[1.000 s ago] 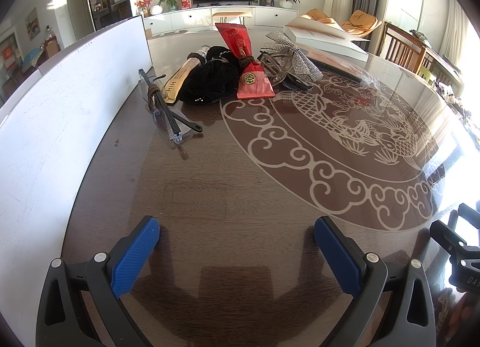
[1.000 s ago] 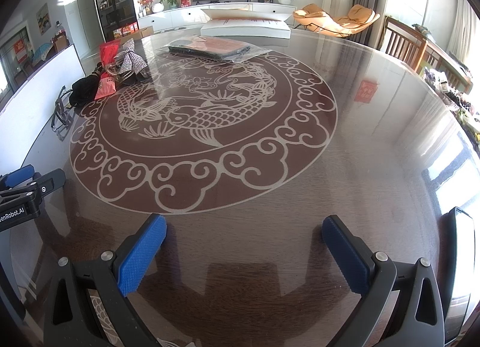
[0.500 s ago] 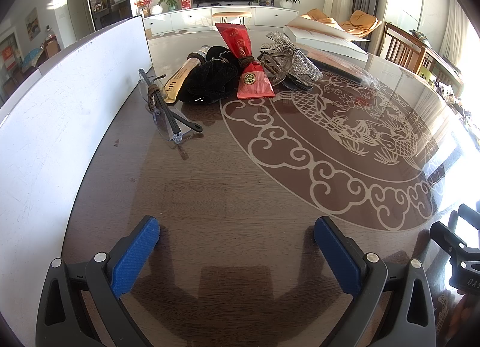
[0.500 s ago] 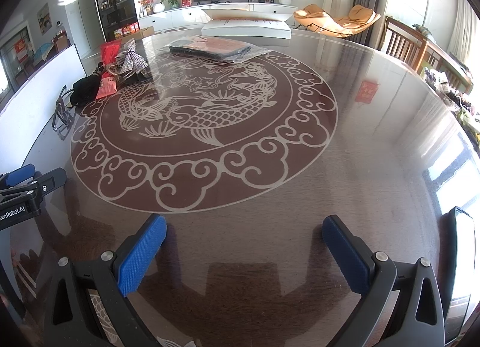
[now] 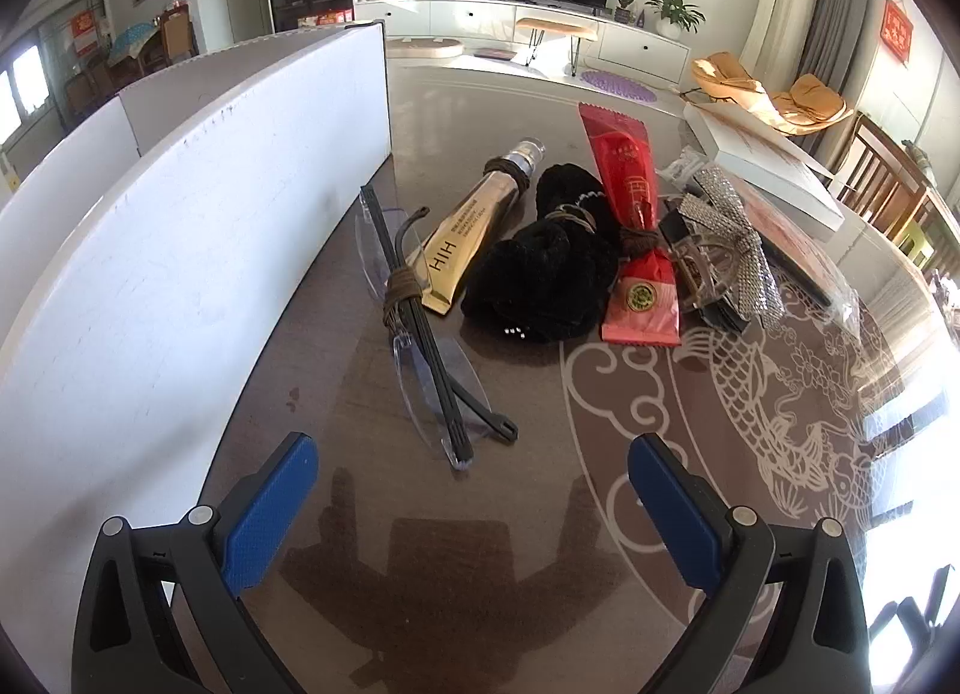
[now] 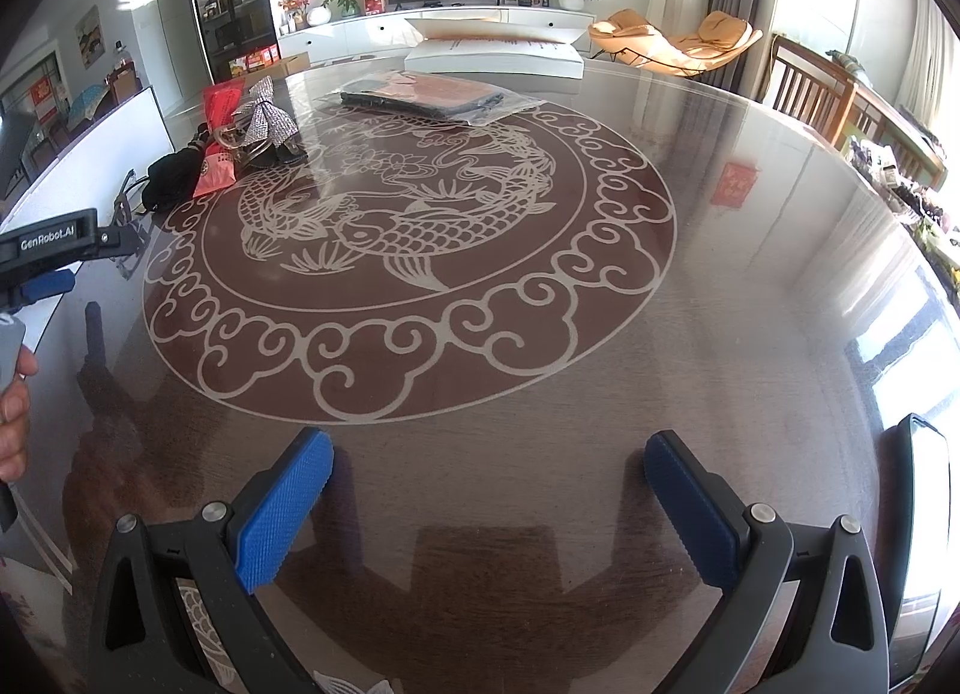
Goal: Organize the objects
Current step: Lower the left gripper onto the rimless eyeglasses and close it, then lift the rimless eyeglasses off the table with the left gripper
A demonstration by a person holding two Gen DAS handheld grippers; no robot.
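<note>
Our left gripper has moved in on the cluster since a second ago, so the clear-lensed glasses now lie just beyond its wide-open, empty blue pads; we judge them the first pick. Behind them, mid-frame, sit a glossy gold tube, a fuzzy black scrunchie, a crinkly red sachet and a glittery bow clip, all on the polished table. Our right gripper, lower centre in its own view, hangs equally wide and empty, well apart from them.
</note>
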